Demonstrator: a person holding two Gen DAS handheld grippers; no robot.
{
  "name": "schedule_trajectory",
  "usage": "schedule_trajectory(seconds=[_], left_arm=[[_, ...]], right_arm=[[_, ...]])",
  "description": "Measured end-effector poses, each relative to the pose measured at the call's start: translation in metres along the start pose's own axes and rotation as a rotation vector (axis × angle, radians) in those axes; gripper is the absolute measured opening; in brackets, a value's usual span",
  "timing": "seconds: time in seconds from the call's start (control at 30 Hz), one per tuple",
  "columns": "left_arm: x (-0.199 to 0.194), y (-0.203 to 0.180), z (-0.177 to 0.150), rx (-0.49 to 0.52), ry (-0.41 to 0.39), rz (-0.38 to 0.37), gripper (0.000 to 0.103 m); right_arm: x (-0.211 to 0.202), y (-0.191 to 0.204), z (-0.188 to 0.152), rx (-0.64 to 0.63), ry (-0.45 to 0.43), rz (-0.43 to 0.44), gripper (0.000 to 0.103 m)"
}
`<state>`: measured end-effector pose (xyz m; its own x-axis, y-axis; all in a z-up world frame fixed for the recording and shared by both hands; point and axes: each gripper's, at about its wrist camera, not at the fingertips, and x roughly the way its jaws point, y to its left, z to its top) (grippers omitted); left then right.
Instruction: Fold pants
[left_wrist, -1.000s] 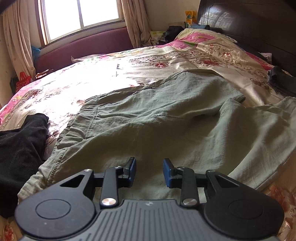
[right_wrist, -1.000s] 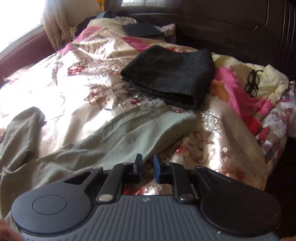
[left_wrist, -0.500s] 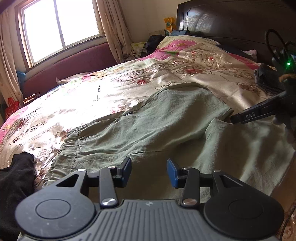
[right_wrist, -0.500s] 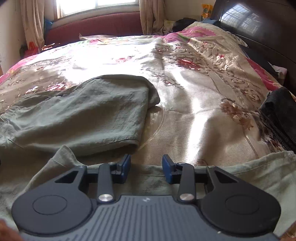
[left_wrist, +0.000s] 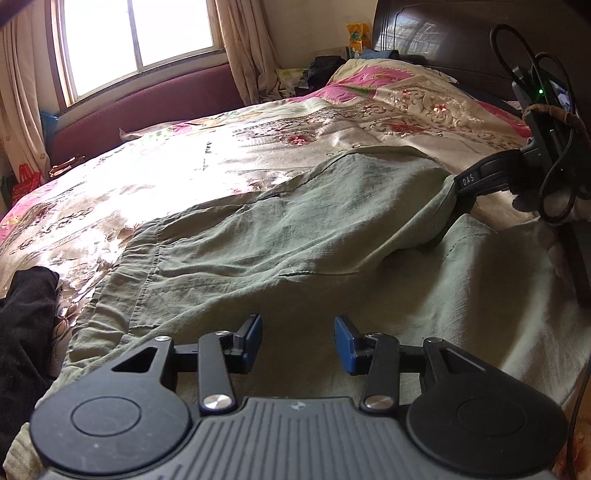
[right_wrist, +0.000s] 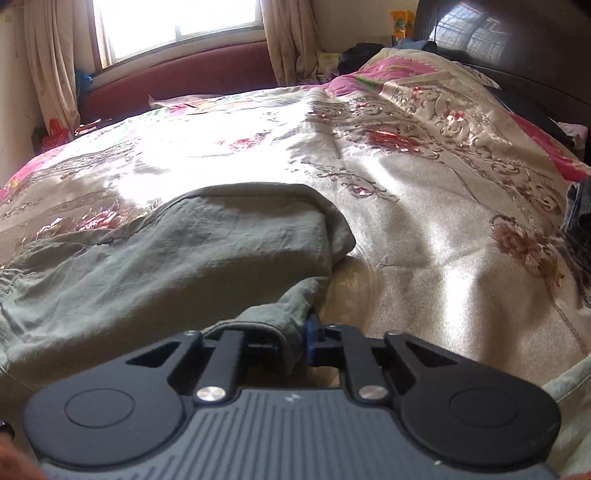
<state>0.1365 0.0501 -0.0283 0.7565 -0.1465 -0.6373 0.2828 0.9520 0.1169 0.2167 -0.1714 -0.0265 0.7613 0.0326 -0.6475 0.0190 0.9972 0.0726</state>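
Olive green pants (left_wrist: 295, 236) lie spread on the floral bedspread (left_wrist: 177, 173), waistband to the left. My left gripper (left_wrist: 297, 341) is open, its blue pads just above the near pant fabric, holding nothing. My right gripper (right_wrist: 291, 345) is shut on the hem end of a pant leg (right_wrist: 273, 317); the cloth bunches between its pads. In the left wrist view the right gripper (left_wrist: 448, 221) reaches in from the right and pinches the far leg's end. The pants (right_wrist: 166, 258) fill the left half of the right wrist view.
A black garment (left_wrist: 22, 332) lies at the bed's left edge. A dark wooden headboard (left_wrist: 461, 40) stands at the far right, with pillows before it. A maroon padded bench (left_wrist: 147, 107) sits under the window. A dark item (right_wrist: 580, 218) lies at the right.
The right gripper has closed on the end of the pant leg; half a second ago it was open above it. The left gripper has stayed open and moved a little closer over the pants.
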Motion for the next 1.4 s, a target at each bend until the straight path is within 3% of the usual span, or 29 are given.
schedule_trajectory(seconds=[0.07, 0.13, 0.27, 0.33, 0.4, 0.43, 0.5, 0.67, 0.77, 0.93, 1.03, 1.2, 1.3, 1.4], left_arm=[[-0.001, 0.003, 0.000, -0.010, -0.008, -0.001, 0.057], [-0.002, 0.003, 0.000, -0.015, -0.019, 0.001, 0.057], [0.001, 0.004, -0.004, -0.017, -0.016, 0.009, 0.058], [0.003, 0.004, -0.006, -0.019, -0.007, 0.013, 0.058], [0.002, 0.003, -0.007, -0.016, -0.002, 0.018, 0.058], [0.000, 0.002, -0.007, -0.013, -0.003, 0.019, 0.058], [-0.002, 0.003, -0.008, -0.014, -0.004, 0.015, 0.058], [0.001, 0.005, -0.010, -0.019, 0.002, 0.005, 0.059], [0.002, 0.006, -0.012, -0.029, 0.004, 0.002, 0.060], [0.003, 0.006, -0.011, -0.026, 0.006, -0.001, 0.062], [0.004, 0.006, -0.010, -0.021, 0.009, -0.006, 0.062], [0.005, 0.005, -0.006, -0.020, -0.002, -0.006, 0.063], [0.008, 0.004, -0.004, -0.010, -0.001, -0.001, 0.063], [0.007, 0.003, -0.001, 0.000, -0.004, 0.003, 0.063]], right_arm=[[-0.011, 0.007, 0.013, -0.073, -0.071, -0.015, 0.004], [-0.033, 0.025, 0.020, -0.232, -0.202, -0.045, 0.004], [-0.079, 0.078, 0.000, -0.743, -0.552, -0.075, 0.004], [-0.089, 0.099, -0.026, -0.976, -0.656, -0.029, 0.005], [-0.089, 0.116, -0.055, -1.172, -0.665, 0.037, 0.006], [-0.085, 0.121, -0.069, -1.242, -0.625, 0.050, 0.015], [-0.081, 0.123, -0.086, -1.268, -0.544, 0.098, 0.028], [-0.098, 0.108, -0.081, -1.028, -0.384, 0.224, 0.035], [-0.088, 0.084, -0.051, -0.726, -0.238, 0.227, 0.039], [-0.026, 0.022, 0.009, -0.184, -0.025, 0.216, 0.040], [0.010, 0.002, 0.033, -0.066, 0.005, 0.196, 0.043], [0.057, -0.014, 0.046, 0.182, 0.120, 0.319, 0.044], [0.072, -0.009, 0.039, 0.268, 0.189, 0.359, 0.007], [0.051, -0.014, 0.038, 0.296, 0.153, 0.381, 0.005]])
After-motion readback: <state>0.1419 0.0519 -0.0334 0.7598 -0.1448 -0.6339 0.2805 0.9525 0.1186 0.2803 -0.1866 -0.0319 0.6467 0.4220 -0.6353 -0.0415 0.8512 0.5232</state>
